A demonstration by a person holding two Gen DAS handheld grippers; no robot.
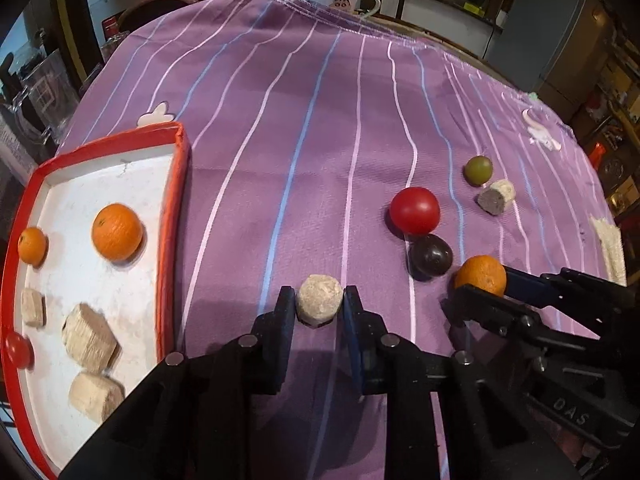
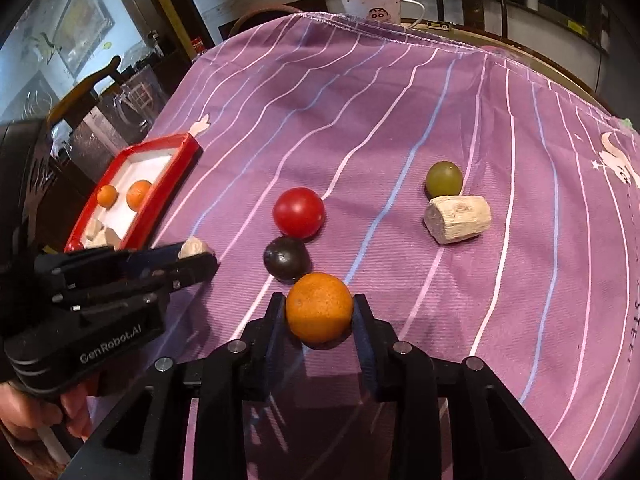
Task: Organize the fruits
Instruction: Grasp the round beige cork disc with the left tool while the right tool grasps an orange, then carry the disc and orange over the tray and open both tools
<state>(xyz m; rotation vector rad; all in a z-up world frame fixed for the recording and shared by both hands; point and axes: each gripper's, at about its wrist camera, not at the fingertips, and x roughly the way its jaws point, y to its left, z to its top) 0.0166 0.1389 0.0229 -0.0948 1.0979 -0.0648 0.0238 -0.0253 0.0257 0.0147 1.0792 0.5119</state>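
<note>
on striped cloth (image 1: pixel 312 128), left gripper (image 1: pixel 319 304) clamps cork piece (image 1: pixel 320 305).

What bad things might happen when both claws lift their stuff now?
The orange is round and pinched only at its sides by the right claw, so it might slip and roll. It touches the dark plum, which could get nudged away. The beige chunk in the left claw might twist loose.
</note>
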